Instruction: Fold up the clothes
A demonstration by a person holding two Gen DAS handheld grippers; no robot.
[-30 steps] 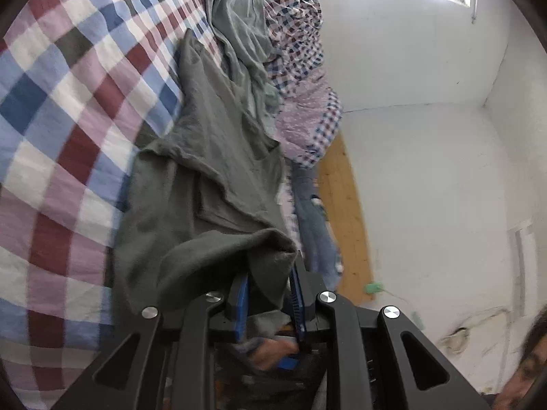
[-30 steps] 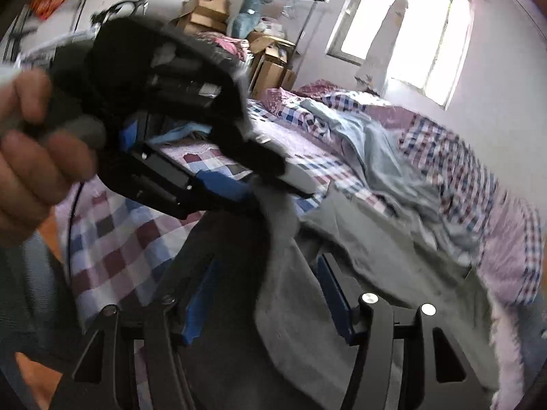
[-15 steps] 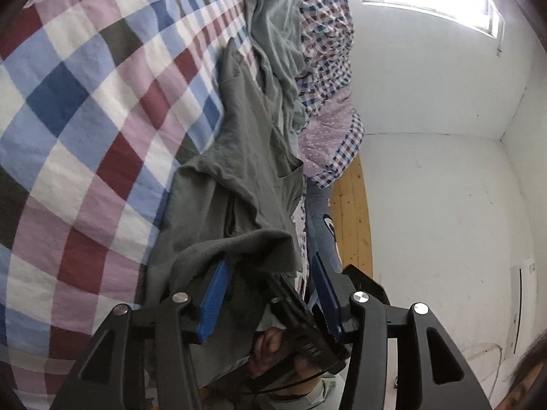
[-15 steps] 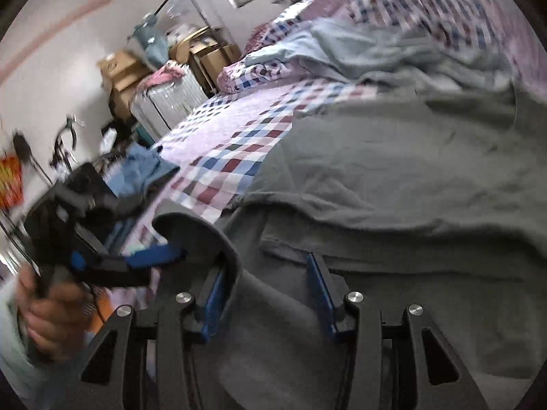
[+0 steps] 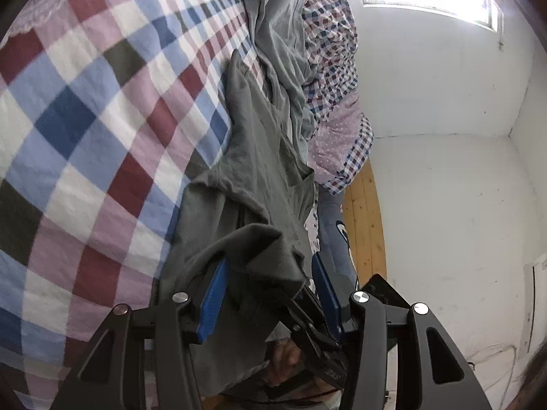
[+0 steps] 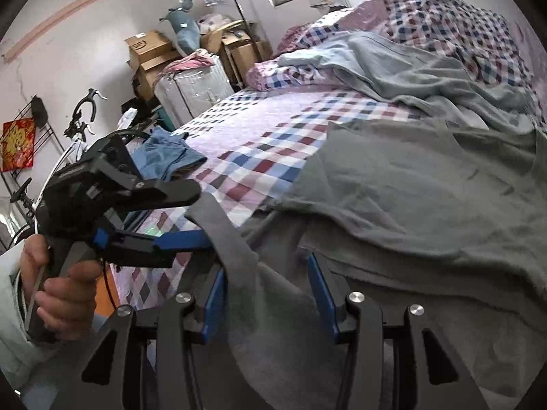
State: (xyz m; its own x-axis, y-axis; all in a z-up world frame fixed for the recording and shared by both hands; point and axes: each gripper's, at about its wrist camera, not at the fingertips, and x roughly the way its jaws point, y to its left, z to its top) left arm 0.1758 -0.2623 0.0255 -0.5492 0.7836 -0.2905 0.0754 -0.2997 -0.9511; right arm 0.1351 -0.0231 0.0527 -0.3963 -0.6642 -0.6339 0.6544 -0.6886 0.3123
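A dark grey garment point(image 5: 259, 157) lies stretched out on the checked bed cover point(image 5: 85, 119). Its near corner is bunched up between the blue pads of my left gripper point(image 5: 270, 263), which stands open with the cloth draped loosely over it. Just beneath runs a black finger point(image 5: 307, 314) of the right gripper. In the right wrist view the same grey garment point(image 6: 427, 205) spreads to the right, and a fold of it rises between the pads of my open right gripper point(image 6: 266, 270). The left gripper point(image 6: 200, 215), held by a hand point(image 6: 65, 294), has its jaws apart at the fold's edge.
A light grey-blue garment point(image 6: 410, 68) lies crumpled on the bed cover point(image 6: 273, 136) beyond the grey one. A blue garment point(image 6: 164, 157) hangs at the bed's far side. Cardboard boxes point(image 6: 150, 48), a wrapped suitcase point(image 6: 195, 89) and a bicycle point(image 6: 82, 112) crowd the wall. Wooden floor point(image 5: 365, 222) borders the bed.
My left gripper was shut on the grey cloth a second ago and has since opened wide. The right gripper swung down toward the bed and stays open around the fold.
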